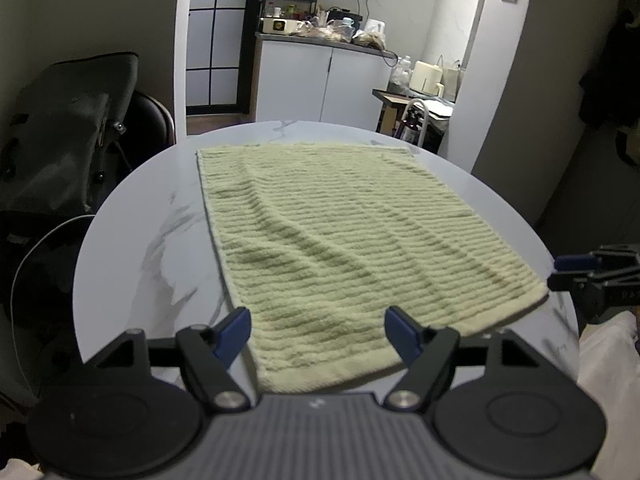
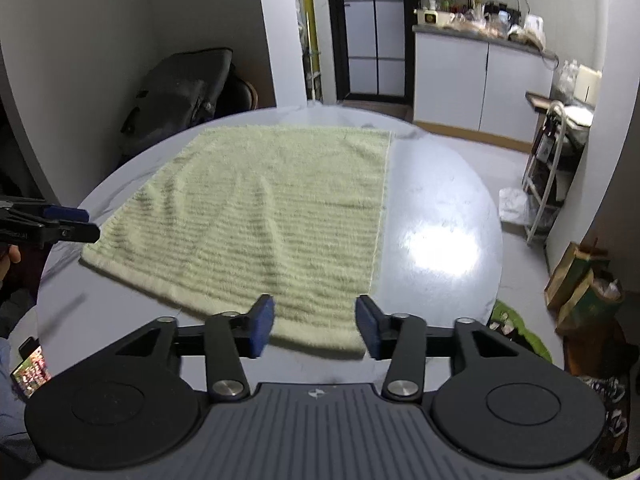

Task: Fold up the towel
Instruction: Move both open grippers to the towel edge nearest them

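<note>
Grippers hover spread: left gripper (image 1: 318,330) straddles the towel's (image 1: 340,240) near-left corner at lower centre, right gripper (image 2: 314,326) its near-right corner. Towel lies flat on the round table (image 2: 440,208), bare tabletop right.

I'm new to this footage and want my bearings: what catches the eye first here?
A pale green ribbed towel lies spread flat over most of a round marble-look table. Both tools stand open at its near edge, the left tool by the near left corner and the right tool by the near right corner. Behind the table a cluttered kitchen counter stands against the back wall.
</note>
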Available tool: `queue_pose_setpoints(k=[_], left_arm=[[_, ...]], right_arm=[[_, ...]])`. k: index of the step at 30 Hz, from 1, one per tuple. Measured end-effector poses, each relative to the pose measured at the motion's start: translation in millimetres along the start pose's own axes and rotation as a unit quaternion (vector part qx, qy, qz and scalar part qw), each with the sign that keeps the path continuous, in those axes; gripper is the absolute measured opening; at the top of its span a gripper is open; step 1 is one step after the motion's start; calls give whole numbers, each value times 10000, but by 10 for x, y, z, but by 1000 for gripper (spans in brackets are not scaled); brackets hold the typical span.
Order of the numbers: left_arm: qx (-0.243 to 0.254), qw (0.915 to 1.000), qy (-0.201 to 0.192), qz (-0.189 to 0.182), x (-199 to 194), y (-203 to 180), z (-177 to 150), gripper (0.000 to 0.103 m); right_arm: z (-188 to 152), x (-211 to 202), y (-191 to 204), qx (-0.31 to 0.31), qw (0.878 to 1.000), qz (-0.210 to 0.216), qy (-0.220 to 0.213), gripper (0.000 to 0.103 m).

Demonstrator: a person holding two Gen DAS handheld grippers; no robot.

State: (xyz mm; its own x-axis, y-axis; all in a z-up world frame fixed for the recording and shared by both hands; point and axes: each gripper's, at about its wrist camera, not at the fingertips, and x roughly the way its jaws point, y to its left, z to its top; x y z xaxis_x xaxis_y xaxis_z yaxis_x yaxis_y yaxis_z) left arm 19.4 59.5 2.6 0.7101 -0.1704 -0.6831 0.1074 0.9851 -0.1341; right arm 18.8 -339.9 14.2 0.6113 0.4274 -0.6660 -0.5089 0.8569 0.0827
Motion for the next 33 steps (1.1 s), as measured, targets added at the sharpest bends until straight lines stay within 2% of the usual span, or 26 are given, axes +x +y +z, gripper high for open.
queue_pose_setpoints(k=[13,19,26,33], left_arm=[[-300,9993,24,209,259,348,232,77],[-275,9988,-180,365,372,476,435,78],[-184,9995,-221,146,555,540,644,78],[-178,9993,-265,174,657,601,840,78]], right_arm=[[313,279,-161,-106,9998,-105,140,59],[535,421,-156,-296,9995,-90,56,59],[732,517,-113,-402,9991,-60,-94,59],[926,535,-132,-587,9980,-148,-187,59]])
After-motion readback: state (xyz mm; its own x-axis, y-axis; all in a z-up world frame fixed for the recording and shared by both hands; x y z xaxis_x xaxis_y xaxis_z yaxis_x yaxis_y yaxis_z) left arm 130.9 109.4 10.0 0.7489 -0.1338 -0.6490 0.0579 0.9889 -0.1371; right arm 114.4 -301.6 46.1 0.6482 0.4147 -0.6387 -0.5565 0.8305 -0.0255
